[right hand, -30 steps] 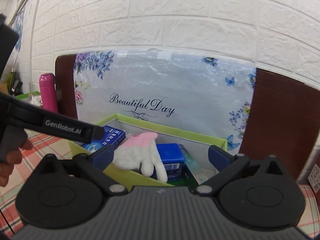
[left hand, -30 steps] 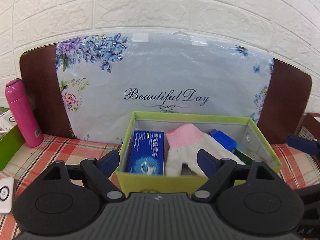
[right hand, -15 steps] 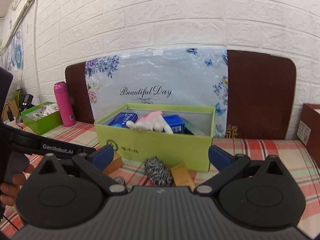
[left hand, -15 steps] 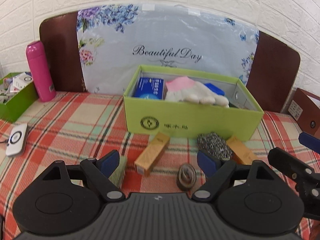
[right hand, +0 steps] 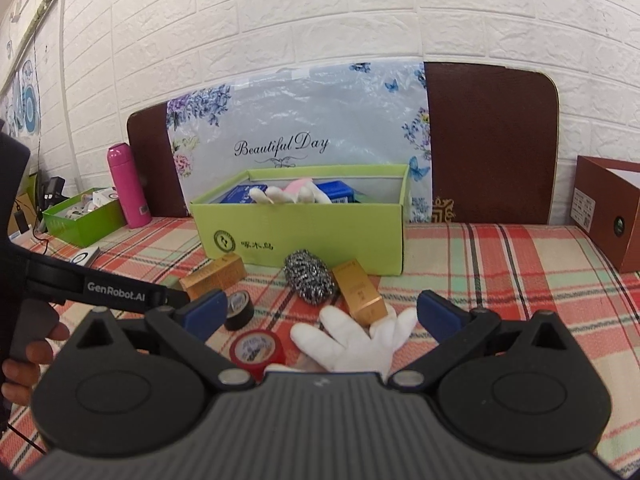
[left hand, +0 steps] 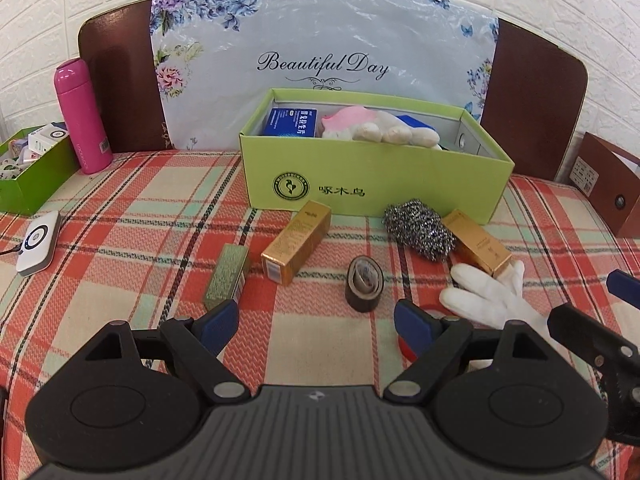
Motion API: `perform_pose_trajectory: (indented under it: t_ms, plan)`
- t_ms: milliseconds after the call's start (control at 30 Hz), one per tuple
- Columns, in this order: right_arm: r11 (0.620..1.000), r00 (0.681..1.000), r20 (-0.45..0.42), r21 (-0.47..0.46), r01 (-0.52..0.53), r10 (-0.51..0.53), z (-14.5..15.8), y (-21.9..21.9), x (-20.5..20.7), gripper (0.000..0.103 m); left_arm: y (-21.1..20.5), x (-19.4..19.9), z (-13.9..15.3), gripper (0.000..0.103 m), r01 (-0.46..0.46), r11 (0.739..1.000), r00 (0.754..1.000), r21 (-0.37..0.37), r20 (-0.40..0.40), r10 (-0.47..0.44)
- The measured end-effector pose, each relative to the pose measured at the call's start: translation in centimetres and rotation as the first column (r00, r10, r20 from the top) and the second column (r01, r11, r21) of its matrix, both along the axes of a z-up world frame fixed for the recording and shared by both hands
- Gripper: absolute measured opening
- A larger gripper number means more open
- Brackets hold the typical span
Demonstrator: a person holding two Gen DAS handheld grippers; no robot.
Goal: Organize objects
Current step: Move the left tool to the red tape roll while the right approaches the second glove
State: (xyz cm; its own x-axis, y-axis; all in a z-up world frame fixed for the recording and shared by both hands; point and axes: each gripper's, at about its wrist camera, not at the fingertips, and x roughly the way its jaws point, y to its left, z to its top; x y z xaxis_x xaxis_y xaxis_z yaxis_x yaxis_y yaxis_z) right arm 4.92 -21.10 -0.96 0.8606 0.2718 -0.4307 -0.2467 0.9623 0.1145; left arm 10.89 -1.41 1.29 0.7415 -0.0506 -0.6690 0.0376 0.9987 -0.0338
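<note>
The open light-green box (left hand: 372,192) stands upright, holding a blue carton (left hand: 291,122), a pink-cuffed glove (left hand: 360,124) and another blue pack (left hand: 416,124). In front of it lie a gold carton (left hand: 297,242) on its side, a steel scouring ball (left hand: 418,229) touching a second gold carton (left hand: 478,246), a small green carton (left hand: 226,278), a dark tape roll (left hand: 364,283), a white glove (left hand: 490,294) and a red tape roll (right hand: 256,350).

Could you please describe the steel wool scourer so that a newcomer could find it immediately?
Start at the light green cardboard box on the plaid tablecloth. In front of its right end lies the silvery, tangled steel wool scourer, between two gold cartons; it is the only shiny, wiry lump there.
</note>
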Motion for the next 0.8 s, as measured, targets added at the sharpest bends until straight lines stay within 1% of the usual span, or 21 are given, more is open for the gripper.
perform_pose_trajectory:
  t_ms: [300,433,533,567,600,633,667,700,733,767,800]
  plan:
    - [0.999,0.998,-0.066,-0.039,-0.011,0.008,-2.5,0.4,-0.7,0.103,-0.2,-0.9,-0.9,0.088,0.000,1.000,1.000,0.029,-0.019,0.000]
    - [0.999,0.997,-0.082,-0.050,-0.018,0.014,-3.3,0.9,-0.8,0.103,-0.3,-1.1,-1.3,0.088,0.003,0.999,0.999,0.036,-0.035,-0.002]
    - [0.998,0.996,-0.090,-0.048,-0.030,0.025,-3.6,1.2,-0.8,0.098,-0.3,-1.2,-1.6,0.088,0.005,0.999,0.999,0.040,-0.043,-0.003]
    - [0.998,0.995,-0.096,-0.046,-0.034,0.030,-3.6,1.2,-0.8,0.092,-0.3,-1.2,-1.7,0.088,0.005,0.999,0.999,0.042,-0.046,-0.003]
    - [0.998,0.994,-0.107,-0.048,-0.039,0.034,-3.7,1.3,-0.8,0.078,-0.3,-1.2,-1.8,0.088,0.004,0.999,0.999,0.044,-0.050,-0.001]
    - [0.997,0.992,-0.121,-0.055,-0.046,0.039,-3.7,1.4,-0.8,0.070,-0.2,-1.2,-1.9,0.088,0.004,0.999,0.999,0.045,-0.053,-0.001]
    - [0.997,0.991,-0.131,-0.066,-0.049,0.040,-3.7,1.4,-0.9,0.051,-0.1,-1.2,-2.0,0.088,0.005,0.999,0.998,0.044,-0.057,-0.003]
    - [0.996,0.990,-0.138,-0.076,-0.053,0.042,-3.6,1.5,-1.0,0.034,0.1,-1.2,-2.1,0.088,0.006,0.999,0.998,0.042,-0.060,-0.003]
    - [0.995,0.988,-0.148,-0.078,-0.063,0.051,-3.6,1.4,-1.2,0.027,0.3,-1.1,-2.2,0.088,0.003,0.999,0.998,0.037,-0.064,-0.001]
    - [0.995,0.985,-0.159,-0.068,-0.071,0.060,-3.6,1.2,-1.5,0.010,0.6,-1.1,-2.3,0.088,0.001,1.000,0.998,0.030,-0.068,0.001]
    - [0.996,0.984,-0.167,-0.054,-0.076,0.066,-3.5,1.0,-1.8,0.008,0.7,-1.1,-2.4,0.088,0.001,1.000,0.997,0.021,-0.073,0.000]
